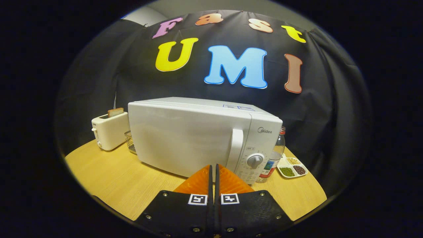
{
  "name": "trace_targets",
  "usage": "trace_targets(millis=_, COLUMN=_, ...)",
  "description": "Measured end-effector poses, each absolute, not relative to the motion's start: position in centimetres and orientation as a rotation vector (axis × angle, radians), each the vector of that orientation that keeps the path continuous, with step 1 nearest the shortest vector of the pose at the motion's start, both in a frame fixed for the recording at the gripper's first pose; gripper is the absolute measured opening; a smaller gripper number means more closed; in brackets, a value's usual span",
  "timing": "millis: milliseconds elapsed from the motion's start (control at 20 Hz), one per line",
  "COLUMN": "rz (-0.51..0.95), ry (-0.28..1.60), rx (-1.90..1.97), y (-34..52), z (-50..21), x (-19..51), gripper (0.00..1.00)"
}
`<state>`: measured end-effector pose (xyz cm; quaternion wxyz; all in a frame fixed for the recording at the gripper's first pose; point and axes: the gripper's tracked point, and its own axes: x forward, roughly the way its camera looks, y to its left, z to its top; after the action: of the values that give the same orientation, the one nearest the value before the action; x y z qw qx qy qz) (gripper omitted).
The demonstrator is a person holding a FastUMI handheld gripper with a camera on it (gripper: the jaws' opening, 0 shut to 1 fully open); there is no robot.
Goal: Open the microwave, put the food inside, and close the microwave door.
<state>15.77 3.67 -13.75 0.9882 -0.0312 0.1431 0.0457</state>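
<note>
microwave (198, 138) sits on the round wooden table (109, 181), white, door shut, its vertical handle (236, 147) at the door's right edge and a round dial (255, 160) on the control panel beside it. the gripper (213, 170) hangs just in front of the microwave's lower front, orange fingers (198, 181) pressed together, nothing between them, tips pointing at the door's bottom edge a little left of the handle. hard to say whether the tips touch the door or stop just short. off to the microwave's left stands a white toaster (109, 132) with a slice of toast (115, 112) poking out of the top, and a small wire basket (130, 142) is tucked between toaster and microwave. on the right, a clear bottle (276, 155) with a red cap stands just behind the microwave's corner, and beside it lies a divided white dish (292, 167) with green, dark and pale beans in its sections.
</note>
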Motion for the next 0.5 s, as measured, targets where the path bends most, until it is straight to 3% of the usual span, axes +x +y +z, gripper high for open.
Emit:
trace_targets(millis=100, rz=0.077, ry=0.308, rx=0.000, y=2.8, z=-14.6, x=16.1, gripper=0.01)
trace_targets(millis=250, rz=0.085, ry=0.357, rx=0.025, y=2.5, z=-16.0, x=17.1, gripper=0.52)
trace_targets(millis=500, rz=0.085, ry=0.361, rx=0.024, y=2.5, z=-16.7, x=20.4, gripper=0.56)
